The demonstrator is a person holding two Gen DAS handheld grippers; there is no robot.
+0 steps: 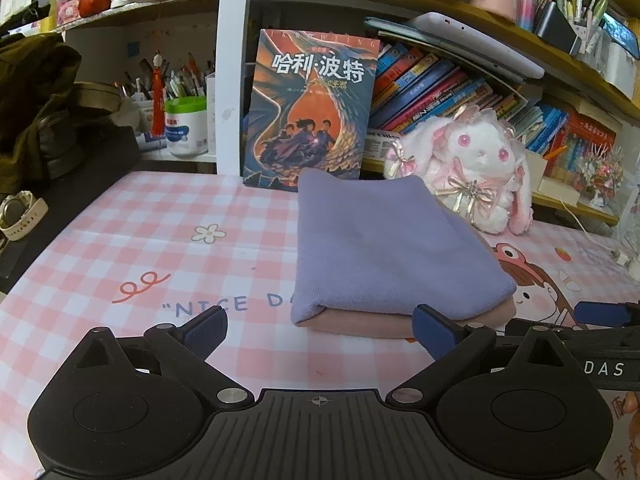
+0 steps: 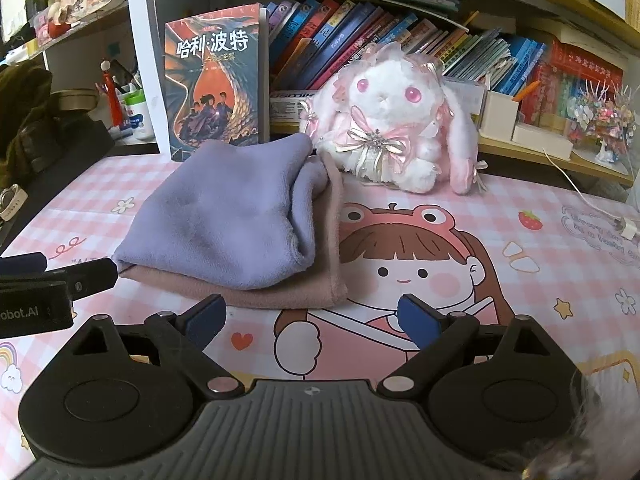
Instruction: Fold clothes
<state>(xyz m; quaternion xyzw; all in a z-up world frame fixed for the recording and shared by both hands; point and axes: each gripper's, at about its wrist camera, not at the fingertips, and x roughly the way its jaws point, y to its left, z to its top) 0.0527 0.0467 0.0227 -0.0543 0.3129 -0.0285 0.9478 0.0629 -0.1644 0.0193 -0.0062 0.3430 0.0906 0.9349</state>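
Lilac fleece, folded into a thick pad, is being shown in the left wrist view: the purple garment [image 1: 384, 248] is lying on top of a folded pink garment [image 1: 400, 322], whose edge is peeking out along the near side. The stack is resting on the pink checked counter [image 1: 140, 248], ahead of the jaws and offset toward their right finger, whose blue pad [image 1: 434, 330] is sitting just before the pink edge. The left gripper [image 1: 320, 330] is being held with its jaws spread wide and nothing between them. Beyond the stack, a standing book [image 1: 310, 108] and a white plush rabbit [image 1: 472, 168] are being seen against the shelves. The right gripper [image 1: 600, 314] is entering at the right edge.

In the right wrist view, the purple garment [image 2: 228, 220] and the pink garment [image 2: 280, 292] under it are lying ahead and to the left of the jaws, the pink corner being closest to the left finger. The right gripper [image 2: 312, 318] is likewise being held wide, with only the cartoon print of the counter [image 2: 540, 280] between its pads. The left gripper [image 2: 60, 276] is reaching in from the left edge, beside the near left corner of the stack. The plush rabbit [image 2: 392, 120] is sitting behind the stack, to its right, and the book [image 2: 216, 80] behind it to the left.
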